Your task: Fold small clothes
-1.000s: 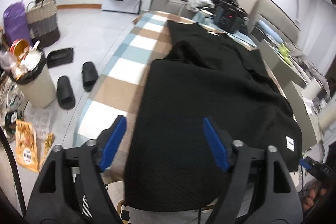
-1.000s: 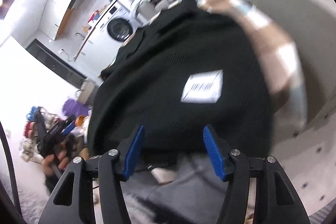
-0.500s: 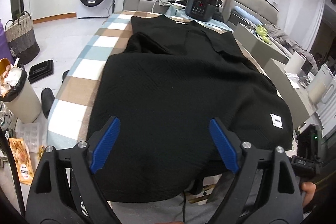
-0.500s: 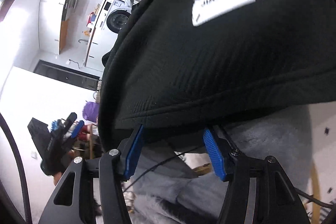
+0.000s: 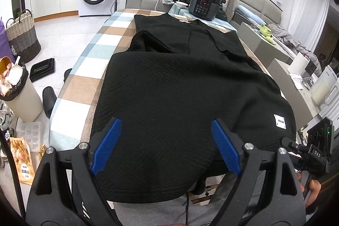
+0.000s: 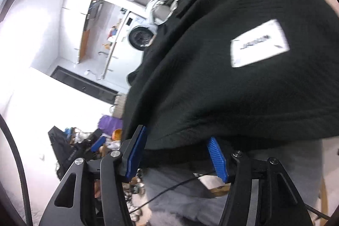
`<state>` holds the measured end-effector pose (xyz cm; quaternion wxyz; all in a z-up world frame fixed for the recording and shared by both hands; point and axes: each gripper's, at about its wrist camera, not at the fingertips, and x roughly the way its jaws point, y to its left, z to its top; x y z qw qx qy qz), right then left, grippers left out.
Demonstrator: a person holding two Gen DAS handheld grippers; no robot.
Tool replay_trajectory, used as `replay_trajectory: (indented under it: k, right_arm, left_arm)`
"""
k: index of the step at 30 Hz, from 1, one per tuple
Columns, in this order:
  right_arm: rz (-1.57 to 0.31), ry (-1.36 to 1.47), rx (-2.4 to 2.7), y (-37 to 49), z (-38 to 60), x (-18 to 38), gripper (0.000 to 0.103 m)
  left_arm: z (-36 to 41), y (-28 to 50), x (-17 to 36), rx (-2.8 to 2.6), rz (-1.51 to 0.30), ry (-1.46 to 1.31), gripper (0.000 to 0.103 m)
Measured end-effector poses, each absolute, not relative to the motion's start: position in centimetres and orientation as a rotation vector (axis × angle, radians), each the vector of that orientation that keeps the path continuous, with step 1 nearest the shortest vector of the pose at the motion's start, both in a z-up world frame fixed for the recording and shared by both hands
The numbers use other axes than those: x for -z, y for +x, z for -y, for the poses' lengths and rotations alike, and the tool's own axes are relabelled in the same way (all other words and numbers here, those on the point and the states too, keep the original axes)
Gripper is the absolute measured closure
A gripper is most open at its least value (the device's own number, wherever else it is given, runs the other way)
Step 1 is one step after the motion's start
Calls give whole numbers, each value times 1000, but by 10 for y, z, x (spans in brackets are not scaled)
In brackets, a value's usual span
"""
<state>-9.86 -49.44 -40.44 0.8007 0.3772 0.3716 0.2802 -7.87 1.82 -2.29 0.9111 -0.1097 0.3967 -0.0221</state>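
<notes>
Here we have the black top [image 5: 173,82] spread lengthwise over the checked tablecloth [image 5: 89,69], filling the middle of the left wrist view, with its near hem drooping over the table edge at the bottom of the frame and a white label [image 5: 279,122] showing at the lower right. Our left gripper [image 5: 165,145] hovers above that hem with its blue pads spread wide. Its jaws have just been opening, and nothing is pinched; the cloth only lies beneath them.

In the right wrist view, our right gripper [image 6: 178,154] sits at the bottom centre, partly spread, with the hanging hem of the top [image 6: 233,88] dipping between its pads. We judge the pads are not yet pressing on it.

What could go wrong from here, as we see it:
- The right side may close on one layer only, since the hem is doubled and sagging, and the fold would come out skewed.
- The overhang may drag the top off the table if we lift one corner alone.
- The cooker [image 5: 204,4] at the upper centre sits just beyond the collar, so a long fold forward could brush it.
</notes>
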Motion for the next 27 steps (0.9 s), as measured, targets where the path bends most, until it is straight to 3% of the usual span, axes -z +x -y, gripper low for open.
replay_trajectory:
  k: [2,4,6,8,12,15,17,21,25,27]
  right_arm:
    - [-788,782,-613,-91,485,402,44]
    - [-769,745,-584,-84,478,396,54]
    - [-779,713,-542,-84,481,393,84]
    - [-743,682,-522,-86,485,383,100]
    - [-580,656,-540,-108,507,347,100]
    - [-650,623,-542,-112,517,345,100]
    - [-793,538,-507,-107,515,358,95]
    - [-1007,394,-484,-108,514,376,64]
    - [-943,366,-498,-132,542,354,57]
    - [-849,385,-481,-141,565,335,34]
  left_arm:
    - [-18,-79,23,42,-818,-229,18]
    - [-21,-79,22,35,-814,-232,18]
    - [-25,-80,20,24,-806,-238,18]
    - [-31,-79,20,9,-803,-249,18]
    - [-43,-78,19,-28,-800,-256,18]
    - [-49,-74,21,-43,-807,-247,18]
    - [-52,-68,25,-50,-821,-244,18]
    - [-58,-57,32,-70,-835,-230,18]
    - [-67,-47,40,-109,-865,-224,18]
    - [-74,-43,47,-129,-878,-223,18]
